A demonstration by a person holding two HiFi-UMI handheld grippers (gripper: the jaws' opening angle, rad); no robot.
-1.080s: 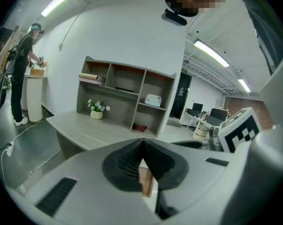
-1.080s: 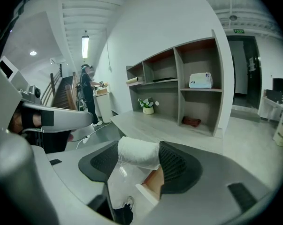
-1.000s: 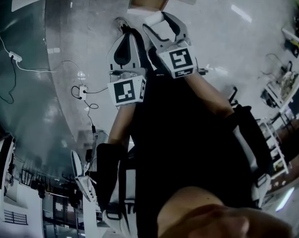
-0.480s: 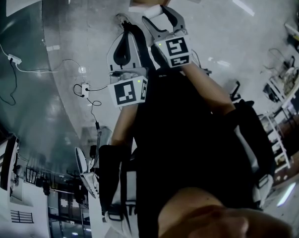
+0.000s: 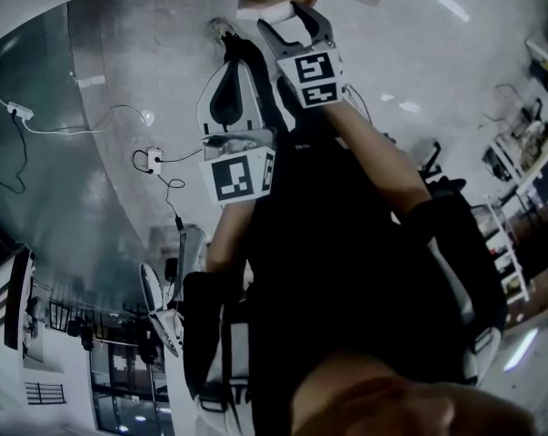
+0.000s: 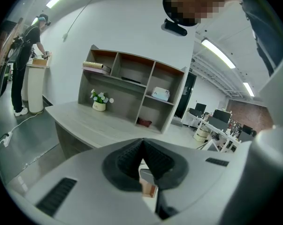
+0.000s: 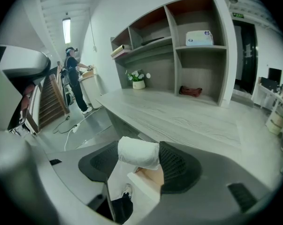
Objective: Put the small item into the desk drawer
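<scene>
A small white rolled-up soft item (image 7: 135,152) is held in the R hand-held gripper (image 7: 138,157). The jaws are part open & pressed on both sides of the roll, so it can't be dropped too soon. The roll is kept over, or just by, the front edge of the open desk drawer w/ a white front & brown wood inside (image 7: 142,183), prob. so it can be let go straight down into it. The drawer is pulled out from under the long pale grey wood desk (image 7: 188,118). Only a bit of the drawer's inside can be seen, & nothing is seen in it. The L hand-held gripper (image 6: 142,147) is closed, tips together, w/ nothing held. It is kept off to the side, likely so the way isn't blocked. On the desk a grey shelf unit (image 7: 176,60) is set. A white box (image 7: 199,37) is in the top R space, a dark red thing (image 7: 190,91) in the space below it, & a little white plant pot (image 7: 138,84) in the low L space.
</scene>
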